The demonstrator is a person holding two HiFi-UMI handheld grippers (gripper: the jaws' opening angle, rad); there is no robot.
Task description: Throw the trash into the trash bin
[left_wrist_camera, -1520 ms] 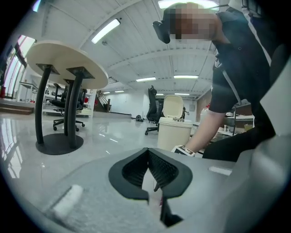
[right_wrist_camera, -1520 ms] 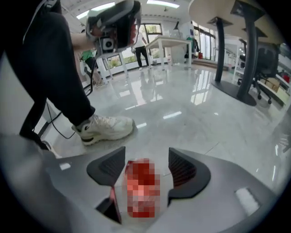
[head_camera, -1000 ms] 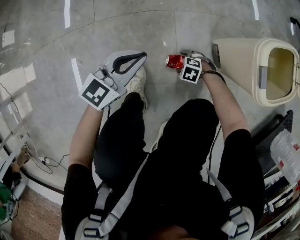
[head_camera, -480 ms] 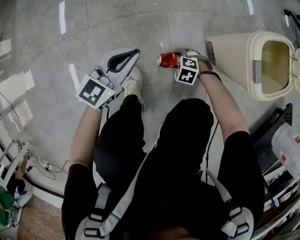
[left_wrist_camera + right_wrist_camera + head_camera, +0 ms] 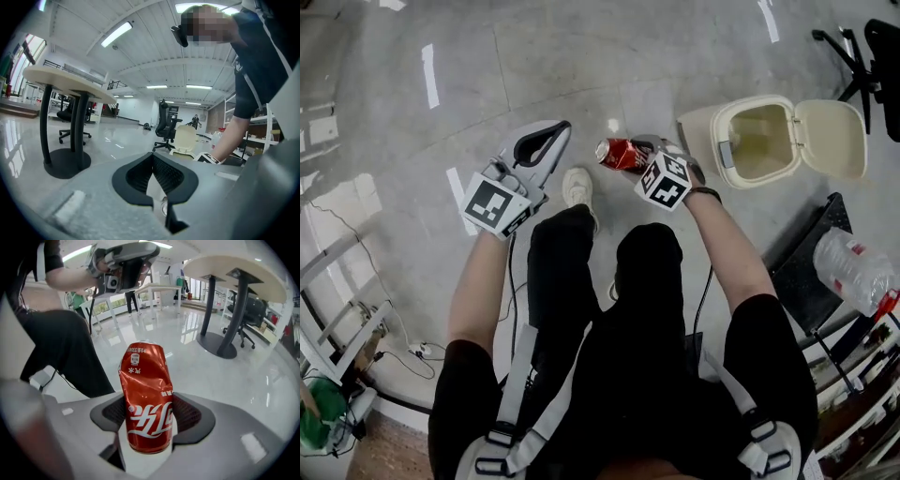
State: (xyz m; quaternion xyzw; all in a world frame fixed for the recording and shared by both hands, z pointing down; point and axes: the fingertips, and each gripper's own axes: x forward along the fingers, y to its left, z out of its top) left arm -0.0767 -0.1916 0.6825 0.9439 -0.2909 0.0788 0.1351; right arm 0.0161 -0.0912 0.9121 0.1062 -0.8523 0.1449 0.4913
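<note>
A crushed red soda can (image 5: 619, 155) sits between the pads of my right gripper (image 5: 630, 148), which is shut on it. Its jaws have just been closing on the can. In the right gripper view the can (image 5: 143, 376) stands upright and dented between the dark pads. The cream trash bin (image 5: 722, 131) stands on the floor just right of that gripper, with its lid (image 5: 832, 139) flipped open. My left gripper (image 5: 558, 128) is held out to the left, its tips together with nothing between them (image 5: 152, 157). The bin (image 5: 185, 138) shows far off in the left gripper view.
A person's white shoe (image 5: 577, 186) is on the grey floor between the grippers. A clear plastic bottle (image 5: 853, 272) lies on shelving at the right. An office chair base (image 5: 853, 47) is beyond the bin. A round table pedestal (image 5: 65, 161) stands at the left.
Both grippers have risen from near the floor, and the can has gone up with the right one. The head view has pulled back, so the bin looks smaller and its open lid shows.
</note>
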